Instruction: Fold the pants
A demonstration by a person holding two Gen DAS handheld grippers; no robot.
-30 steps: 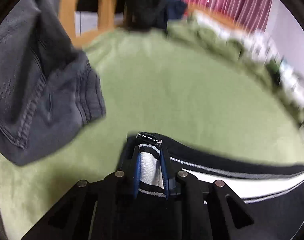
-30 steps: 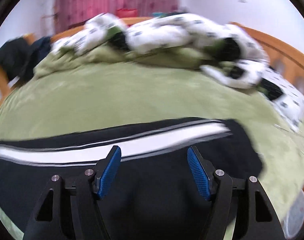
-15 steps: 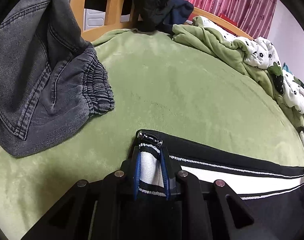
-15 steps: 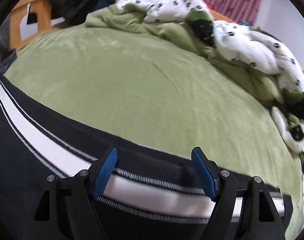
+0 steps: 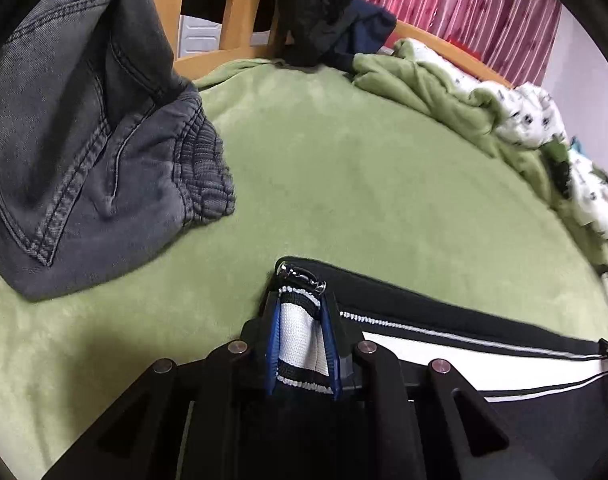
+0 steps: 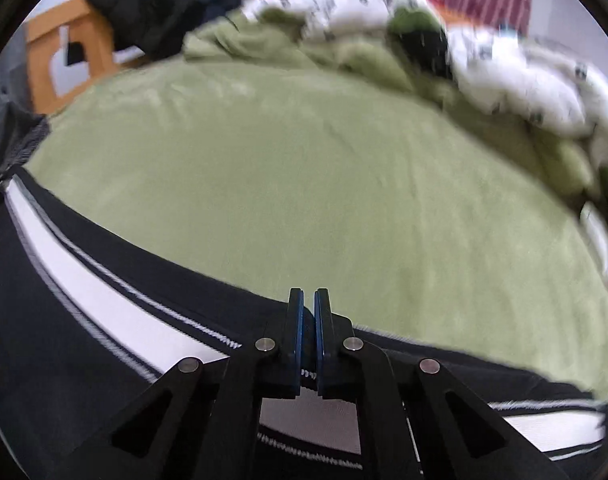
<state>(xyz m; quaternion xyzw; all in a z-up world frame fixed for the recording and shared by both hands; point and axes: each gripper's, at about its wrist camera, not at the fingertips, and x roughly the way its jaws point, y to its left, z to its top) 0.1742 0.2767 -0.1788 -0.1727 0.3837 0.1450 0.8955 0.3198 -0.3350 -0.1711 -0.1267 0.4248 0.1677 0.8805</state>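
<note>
Black track pants (image 5: 444,312) with the white stripe lie lengthwise along the near edge of the green blanket (image 5: 364,184); left gripper (image 5: 302,344) pinches one end, right gripper (image 6: 309,340) clamped farther along.

Grey jeans (image 5: 84,152) lie on the green bed cover (image 5: 364,184), at its left. A crumpled patterned duvet (image 6: 504,72) lines its far edge, below red curtains (image 5: 484,12).
</note>
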